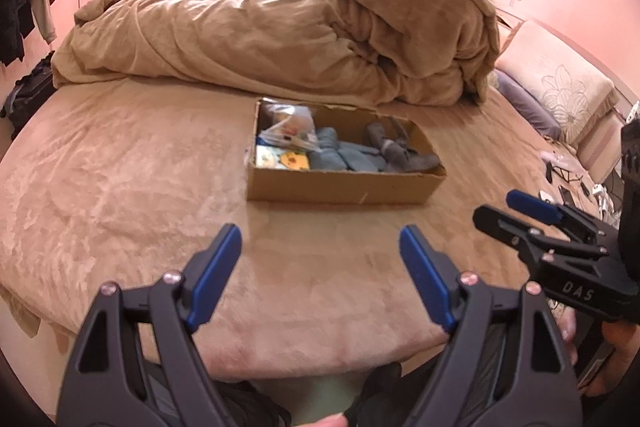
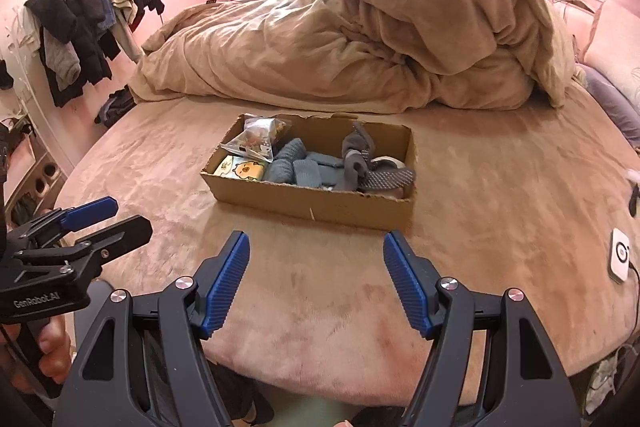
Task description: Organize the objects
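A shallow brown cardboard box (image 1: pixel 340 183) sits open-topped near the middle of both frames, resting on the tan plush bedspread (image 1: pixel 120 187). Inside it, at the left end, lies a clear crinkled plastic bag (image 1: pixel 288 129) with small items in it, and below that a flat yellow-and-green printed packet (image 1: pixel 280 159). The centre holds rolled blue-grey knitted socks (image 1: pixel 340 155), and the right end holds darker grey socks (image 1: pixel 396 151) (one of them drapes up against the far wall of the box in the right wrist view).

The left gripper (image 1: pixel 320 259), filling the lower part of the left wrist frame, has its blue-padded fingers spread wide apart with nothing between them, hanging over the bedspread in front of the box. The right gripper (image 2: pixel 316 263) occupies the lower part of its own frame likewise, jaws parted and empty, the box just beyond its tips. Each tool also shows at the edge of the other's view.

A bulky beige rumpled duvet (image 2: pixel 360 43) is heaped across the upper half of both frames behind the box. Dark clothes hanging on a rack (image 2: pixel 88 23) fill the upper left of the right wrist frame, and a small white square device with a cable (image 2: pixel 620 255) lies at the right edge.
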